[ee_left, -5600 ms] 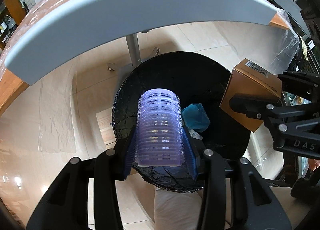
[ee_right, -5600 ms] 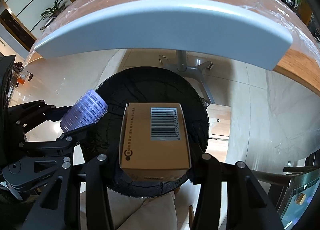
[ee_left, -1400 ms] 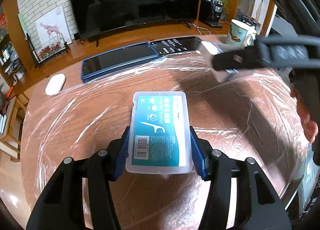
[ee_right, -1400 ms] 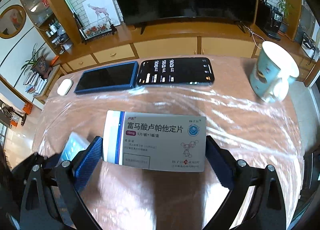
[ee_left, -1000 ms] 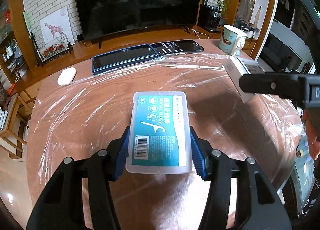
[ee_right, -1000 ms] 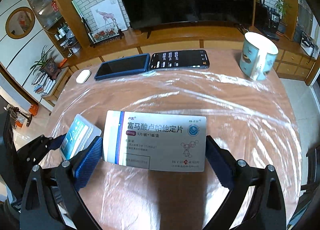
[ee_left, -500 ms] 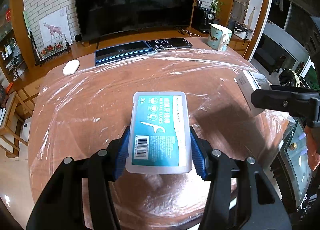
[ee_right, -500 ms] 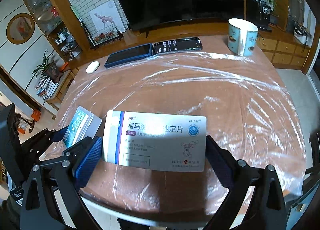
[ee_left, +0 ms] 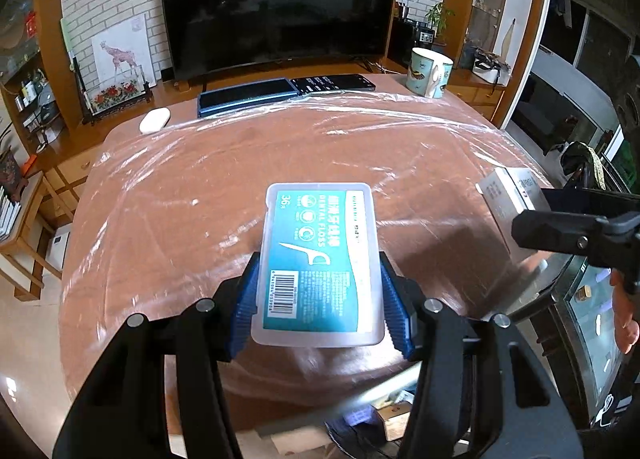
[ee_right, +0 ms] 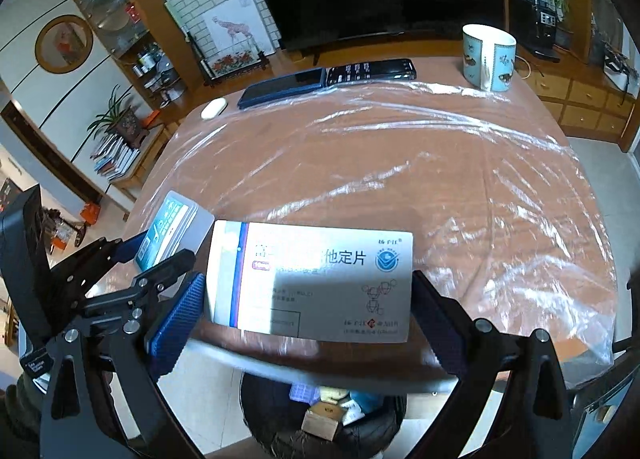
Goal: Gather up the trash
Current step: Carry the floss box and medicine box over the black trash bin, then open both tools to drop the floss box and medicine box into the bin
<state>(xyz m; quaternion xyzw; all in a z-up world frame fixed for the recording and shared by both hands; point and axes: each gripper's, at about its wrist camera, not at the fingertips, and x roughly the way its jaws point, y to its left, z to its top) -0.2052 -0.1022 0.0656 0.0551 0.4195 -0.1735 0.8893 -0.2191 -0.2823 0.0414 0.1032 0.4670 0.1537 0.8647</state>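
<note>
My left gripper (ee_left: pixel 318 299) is shut on a clear dental floss box (ee_left: pixel 318 263) with a teal label, held above the near edge of the table. My right gripper (ee_right: pixel 308 307) is shut on a white medicine box (ee_right: pixel 310 281) with a blue stripe, also over the near edge. The medicine box shows at the right of the left wrist view (ee_left: pixel 508 199); the floss box shows at the left of the right wrist view (ee_right: pixel 170 229). Below the table edge stands a black trash bin (ee_right: pixel 288 439) holding a brown carton (ee_right: pixel 322 421) and other trash.
The round wooden table (ee_left: pixel 280 163) is covered in clear plastic film. At its far side lie a blue tablet (ee_left: pixel 244 97), a black phone (ee_left: pixel 332 82), a white mouse (ee_left: pixel 154 119) and a mug (ee_left: pixel 430 73). A TV (ee_left: pixel 276 3) stands behind.
Both grippers have pulled back from the table toward its near edge, still holding their boxes. The trash bin has come into view below the edge.
</note>
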